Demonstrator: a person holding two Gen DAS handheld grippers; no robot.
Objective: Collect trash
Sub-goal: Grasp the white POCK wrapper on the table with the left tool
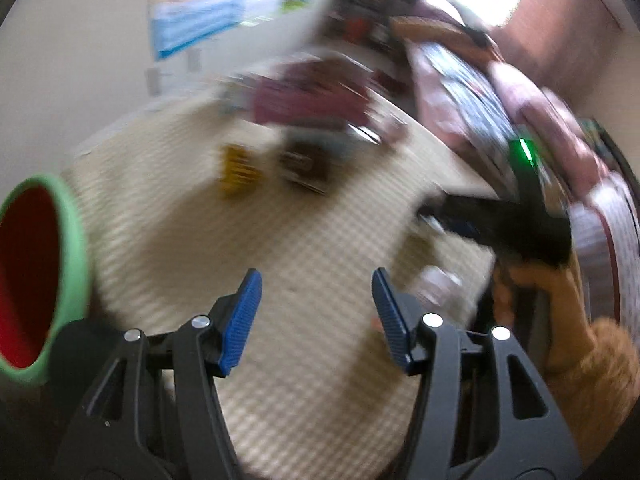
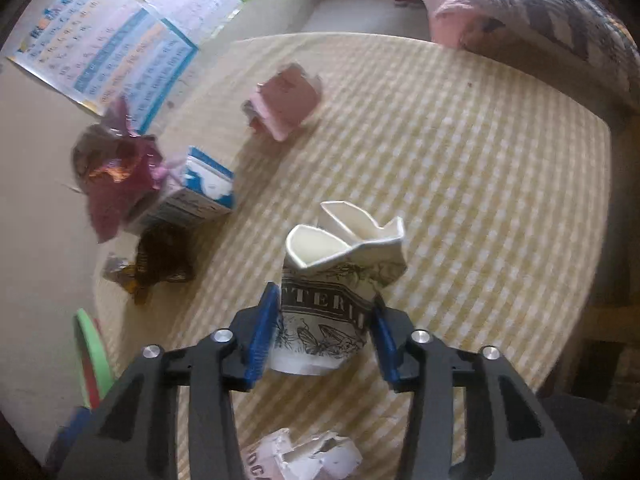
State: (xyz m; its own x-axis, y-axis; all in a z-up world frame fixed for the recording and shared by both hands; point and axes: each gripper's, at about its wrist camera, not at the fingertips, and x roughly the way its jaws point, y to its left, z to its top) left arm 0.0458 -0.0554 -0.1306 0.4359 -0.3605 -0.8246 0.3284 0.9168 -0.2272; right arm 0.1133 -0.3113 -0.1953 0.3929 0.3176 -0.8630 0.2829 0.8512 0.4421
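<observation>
My right gripper point(image 2: 325, 302) is shut on a crumpled paper cup point(image 2: 336, 252) with dark printed lettering, its blue pads point(image 2: 262, 336) touching both sides low on the cup. The cup stands on a round table with a yellow checked cloth point(image 2: 460, 168). My left gripper point(image 1: 317, 280) hangs open over the bare cloth point(image 1: 280, 232), nothing between its fingers. The left wrist view is blurred. A red bin with a green rim point(image 1: 68, 248) sits at its left edge. At the right of that view, a hand in an orange sleeve point(image 1: 580, 360) holds the other gripper's black frame point(image 1: 504, 228).
On the cloth lie a pink carton point(image 2: 286, 104), a blue and white carton point(image 2: 200, 192), a maroon foil bag point(image 2: 116, 176), a brown wrapper point(image 2: 160, 260) and torn white paper point(image 2: 304, 460). The bin's rim point(image 2: 92, 360) shows low left. Posters point(image 2: 112, 40) hang behind; a quilted bed point(image 2: 540, 12) lies right.
</observation>
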